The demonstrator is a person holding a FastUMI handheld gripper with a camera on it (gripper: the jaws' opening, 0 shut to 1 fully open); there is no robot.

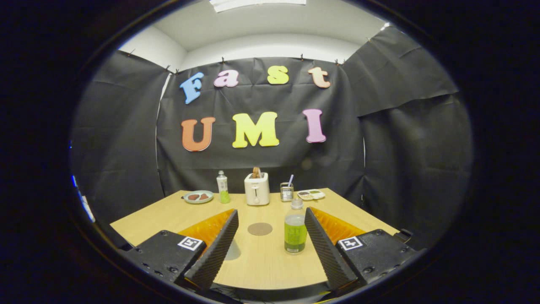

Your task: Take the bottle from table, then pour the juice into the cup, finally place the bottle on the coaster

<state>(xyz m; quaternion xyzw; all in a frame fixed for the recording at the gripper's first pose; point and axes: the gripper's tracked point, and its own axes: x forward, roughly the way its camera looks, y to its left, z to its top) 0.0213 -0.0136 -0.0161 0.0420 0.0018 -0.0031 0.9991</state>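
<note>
A clear bottle (295, 230) with green juice and a pale cap stands upright on the wooden table (261, 266). It is between my fingers, close to the right one, and I see no contact. My gripper (271, 212) is open wide. A round brown coaster (260, 229) lies flat on the table between the fingers, left of the bottle. A small wire-mesh cup (287, 192) with a straw-like stick in it stands far beyond the fingers. A greyish patch (232, 251) shows beside the left finger; I cannot tell what it is.
Along the table's far edge stand a second bottle of green juice (222, 187), a white toaster (257, 189) with bread in it, a plate (198, 196) with brown food, and a small white tray (311, 194). Black cloth walls close in the booth.
</note>
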